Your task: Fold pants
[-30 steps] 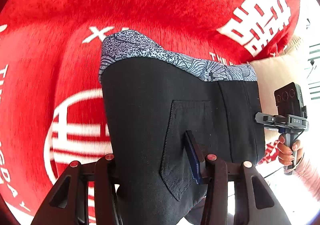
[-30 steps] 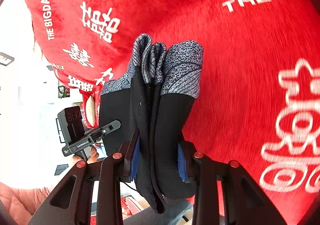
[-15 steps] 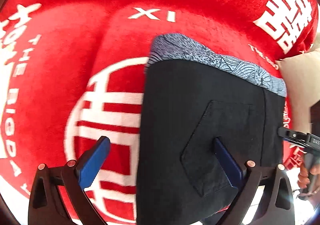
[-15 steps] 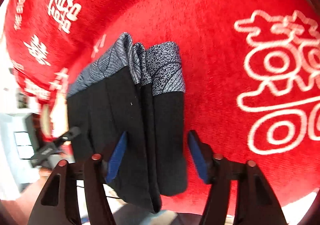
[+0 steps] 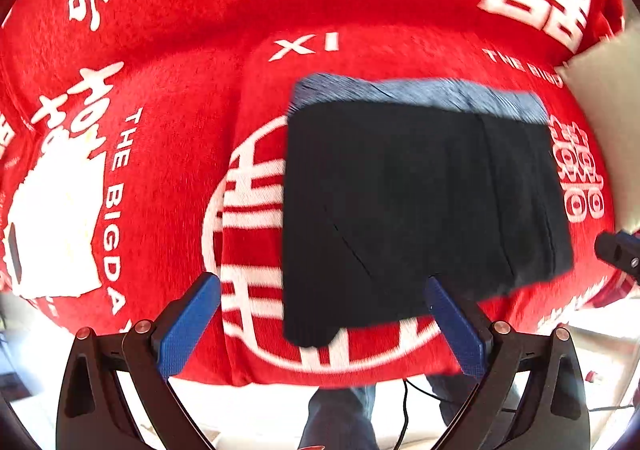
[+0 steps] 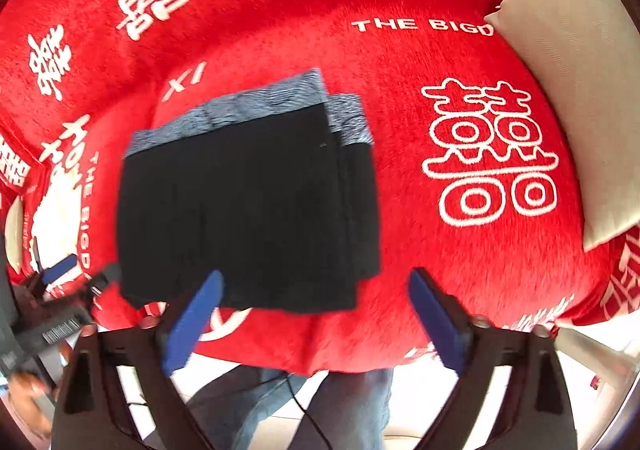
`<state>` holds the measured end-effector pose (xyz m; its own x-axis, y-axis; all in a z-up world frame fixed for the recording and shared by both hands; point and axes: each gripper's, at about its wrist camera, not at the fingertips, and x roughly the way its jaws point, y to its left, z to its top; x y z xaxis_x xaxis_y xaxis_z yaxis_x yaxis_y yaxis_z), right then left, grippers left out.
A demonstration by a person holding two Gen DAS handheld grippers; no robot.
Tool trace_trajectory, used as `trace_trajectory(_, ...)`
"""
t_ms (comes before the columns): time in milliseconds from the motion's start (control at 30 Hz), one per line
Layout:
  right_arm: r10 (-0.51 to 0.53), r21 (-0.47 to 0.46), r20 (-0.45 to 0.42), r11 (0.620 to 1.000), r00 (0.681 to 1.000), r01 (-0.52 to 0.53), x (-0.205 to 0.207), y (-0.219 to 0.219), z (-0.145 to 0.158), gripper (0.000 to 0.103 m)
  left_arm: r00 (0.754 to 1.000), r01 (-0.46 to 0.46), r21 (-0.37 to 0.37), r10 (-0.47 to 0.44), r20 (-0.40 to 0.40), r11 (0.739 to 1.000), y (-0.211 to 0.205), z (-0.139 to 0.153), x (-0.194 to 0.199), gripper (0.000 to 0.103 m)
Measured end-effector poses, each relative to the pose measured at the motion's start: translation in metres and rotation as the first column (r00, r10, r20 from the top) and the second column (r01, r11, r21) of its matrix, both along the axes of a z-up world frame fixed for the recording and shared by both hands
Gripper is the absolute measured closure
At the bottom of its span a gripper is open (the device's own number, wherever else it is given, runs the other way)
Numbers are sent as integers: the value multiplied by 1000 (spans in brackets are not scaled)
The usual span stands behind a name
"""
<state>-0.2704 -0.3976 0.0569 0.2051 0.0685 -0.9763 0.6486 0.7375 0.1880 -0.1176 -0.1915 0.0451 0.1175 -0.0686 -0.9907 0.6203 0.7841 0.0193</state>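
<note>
Black pants (image 5: 420,205) folded into a compact rectangular stack, lying flat on red blanket (image 5: 168,97) with white printed characters and lettering; grey-blue patterned waistband (image 5: 420,91) along the far edge of the stack. From right wrist view, same stack (image 6: 248,205) with layered edges stepped along its right side, waistband (image 6: 256,105) again at the far end. Left gripper (image 5: 322,324) spread wide, blue pads (image 5: 188,326) apart and holding nothing; right pad overlapping the near edge of the pants in view, contact not determinable. Right gripper (image 6: 316,320) likewise spread wide and empty, near edge of the stack lying between its blue pads (image 6: 192,324). Beige cushion (image 6: 576,97) at far right on the blanket, well apart from the pants. Both views motion-blurred; fabric detail on the pants not resolvable
</note>
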Motion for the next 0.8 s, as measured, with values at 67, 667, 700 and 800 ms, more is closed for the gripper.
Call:
trace_trajectory(67,-14,-15,7,1000,1000,14,-1,10,9,0,1000,17,3,-17,-4,1000,-2,6,-12,1)
trace_trajectory(667,-8,-33,-51,999,999,6,-7,51,41,0,1000,23,52,-22,-15,998,9,42,-37,1)
trace_trajectory(700,-6,-31,-52,1000,999,4,-7,51,41,0,1000,23,52,-22,-16,998,10,44,-37,1)
trace_trajectory(800,1,-30,-62,1000,998,-3,-6,53,42,0,1000,30,52,-29,-11,998,10,47,-39,1)
